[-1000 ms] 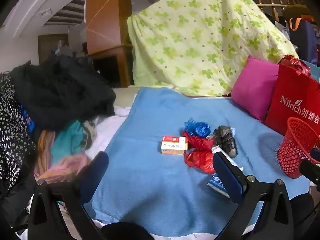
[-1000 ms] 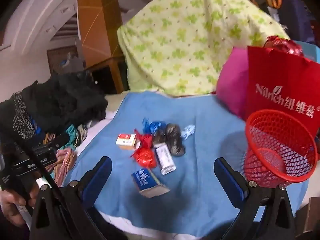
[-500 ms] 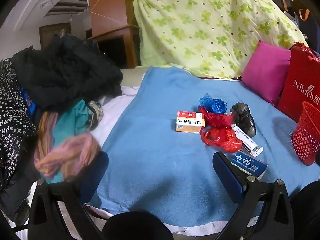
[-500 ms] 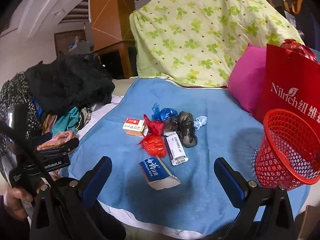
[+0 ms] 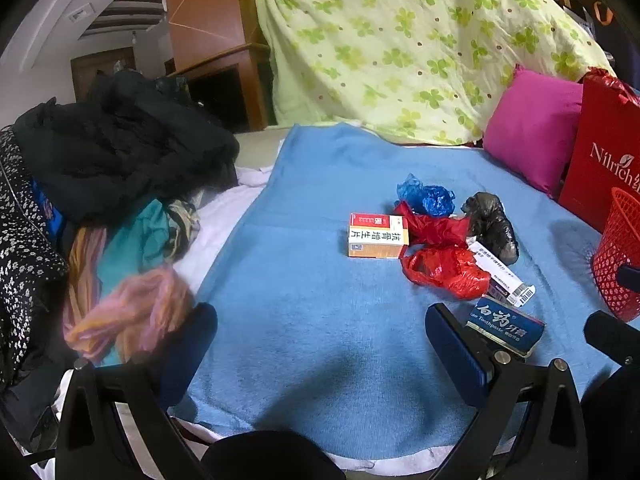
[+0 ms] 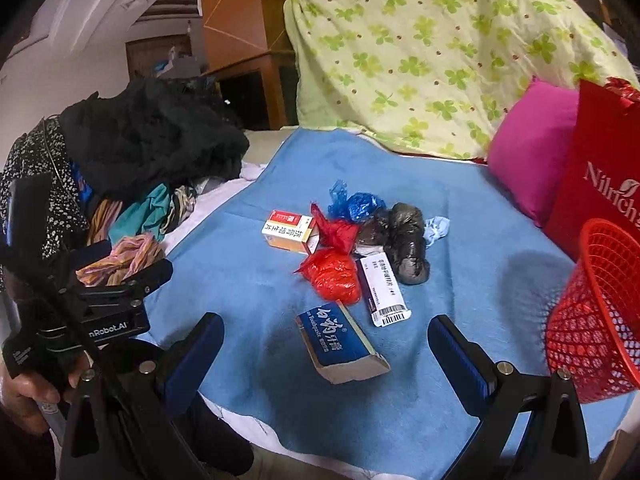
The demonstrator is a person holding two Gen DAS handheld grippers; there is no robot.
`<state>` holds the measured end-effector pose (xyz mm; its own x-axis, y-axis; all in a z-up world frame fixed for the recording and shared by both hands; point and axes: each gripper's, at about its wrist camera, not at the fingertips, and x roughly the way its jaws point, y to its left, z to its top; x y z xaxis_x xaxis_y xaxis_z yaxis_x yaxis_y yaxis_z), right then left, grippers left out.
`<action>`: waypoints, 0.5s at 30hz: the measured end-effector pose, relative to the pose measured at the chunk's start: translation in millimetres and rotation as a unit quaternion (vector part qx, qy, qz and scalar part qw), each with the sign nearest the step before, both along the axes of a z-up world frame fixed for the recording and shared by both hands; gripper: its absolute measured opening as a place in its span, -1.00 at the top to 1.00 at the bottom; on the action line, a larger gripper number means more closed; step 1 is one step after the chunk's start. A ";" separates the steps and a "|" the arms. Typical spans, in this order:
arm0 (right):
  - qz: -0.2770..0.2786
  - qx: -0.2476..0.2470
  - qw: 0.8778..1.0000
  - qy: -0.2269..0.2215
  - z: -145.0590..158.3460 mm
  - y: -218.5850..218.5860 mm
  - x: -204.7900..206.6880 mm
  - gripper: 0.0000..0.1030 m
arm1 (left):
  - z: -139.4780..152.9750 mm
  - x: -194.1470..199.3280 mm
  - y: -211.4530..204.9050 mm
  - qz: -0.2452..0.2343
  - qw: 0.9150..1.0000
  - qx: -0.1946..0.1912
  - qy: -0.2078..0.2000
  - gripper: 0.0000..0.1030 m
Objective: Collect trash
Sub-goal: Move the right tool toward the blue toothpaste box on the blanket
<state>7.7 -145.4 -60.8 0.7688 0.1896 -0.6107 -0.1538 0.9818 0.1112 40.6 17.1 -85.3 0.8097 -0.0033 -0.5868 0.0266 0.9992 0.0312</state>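
Pale blue wad beside black bag, right view only

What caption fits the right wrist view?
Open right tongs hover over toothpaste box and bagged trash beside red basket.

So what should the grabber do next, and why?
Probably ease the right gripper forward and down onto the blue toothpaste box. Its jaws stand open and empty, and that box is the nearest piece of trash, lying almost between them on the blue blanket. The red mesh basket waits just to the right, so the carry would be short.
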 end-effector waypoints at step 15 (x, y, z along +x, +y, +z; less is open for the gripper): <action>0.049 0.053 0.993 0.088 -64.8 -9.7 70.4 -0.89 | -36.5 47.0 8.5 0.001 0.997 0.029 0.075 -1.00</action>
<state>78.1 -155.1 -125.6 0.6260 0.3289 -0.7071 -0.2176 0.9444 0.2467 87.7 25.5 -121.9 0.7132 0.0367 -0.7000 0.0329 0.9958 0.0857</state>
